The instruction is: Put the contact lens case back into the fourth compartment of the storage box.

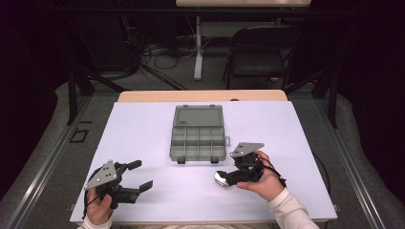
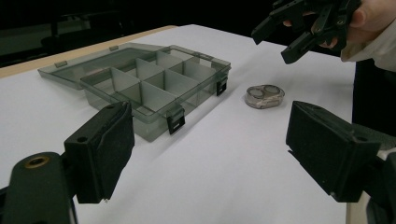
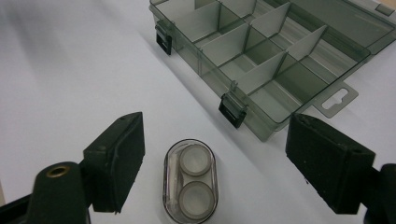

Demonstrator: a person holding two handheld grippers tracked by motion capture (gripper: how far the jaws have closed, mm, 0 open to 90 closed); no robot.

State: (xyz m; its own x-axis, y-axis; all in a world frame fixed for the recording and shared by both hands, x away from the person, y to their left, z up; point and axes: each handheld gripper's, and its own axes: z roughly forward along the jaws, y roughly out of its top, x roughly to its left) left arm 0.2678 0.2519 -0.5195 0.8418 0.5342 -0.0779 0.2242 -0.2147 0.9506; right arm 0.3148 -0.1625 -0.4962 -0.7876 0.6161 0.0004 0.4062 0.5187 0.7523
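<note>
1. Dim room behind, with a folding chair (image 1: 261, 50) and loose cables on the floor; nearer the camera, a white surface (image 1: 143, 133) carries the things.
2. Smoky grey compartment box (image 1: 198, 138) sits near the middle of the surface, lid laid open flat on its far side; its dividers form small cells, all bare as far as the gripper views show; two black latches hang on its near wall.
3. Small oval clear case (image 3: 190, 182) with two round discs inside lies flat on the surface, just beside the box's near right corner, apart from it.
4. Right gripper (image 3: 212, 168) hovers directly over the case, held in the person's right hand (image 1: 267, 179); its jaws stand well apart, one on each side of the case, pads not touching it; nothing is gripped.
5. Left gripper (image 1: 138, 174) rests low at the near left of the surface, well apart from the box and the case; its jaws gape wide and hold nothing.
</note>
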